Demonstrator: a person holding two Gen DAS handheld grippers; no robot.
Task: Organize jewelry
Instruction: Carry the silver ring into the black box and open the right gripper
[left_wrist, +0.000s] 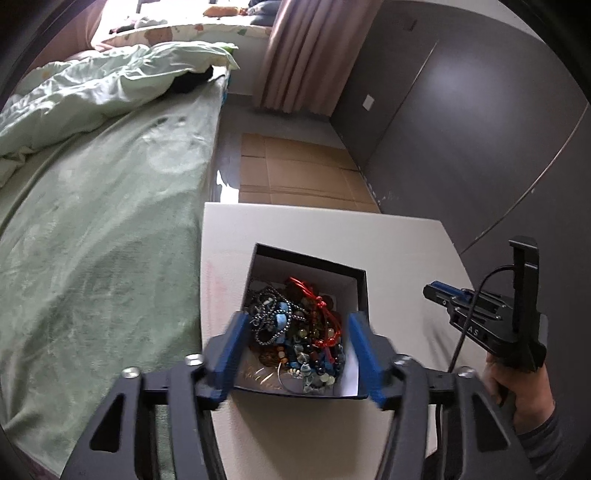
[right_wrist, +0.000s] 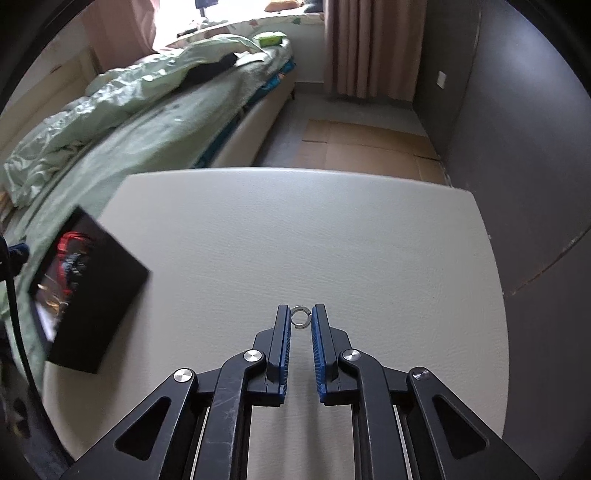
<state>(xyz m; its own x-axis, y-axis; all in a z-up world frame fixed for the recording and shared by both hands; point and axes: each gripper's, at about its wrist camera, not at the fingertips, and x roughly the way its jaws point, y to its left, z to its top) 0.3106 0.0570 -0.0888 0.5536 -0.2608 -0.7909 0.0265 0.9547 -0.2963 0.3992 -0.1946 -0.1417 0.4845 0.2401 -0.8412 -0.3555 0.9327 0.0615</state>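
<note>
A black box (left_wrist: 360, 291) with a white lining holds a tangle of beaded jewelry (left_wrist: 295, 332) with red cord. It stands on a white table (left_wrist: 388, 240). My left gripper (left_wrist: 297, 319) is open above the box, its blue fingers over the two sides. In the right wrist view the box (right_wrist: 107, 295) is at the left. My right gripper (right_wrist: 301, 314) is shut on a small silver ring (right_wrist: 300, 316), held between its fingertips just above the table (right_wrist: 332, 229). The right gripper also shows in the left wrist view (left_wrist: 430, 290).
A bed with a green sheet (left_wrist: 103, 229) and rumpled duvet runs along the table's left side. Flattened cardboard (left_wrist: 303, 173) lies on the floor beyond the table. A grey wall (left_wrist: 480, 129) is at the right, pink curtains (left_wrist: 310, 51) at the back.
</note>
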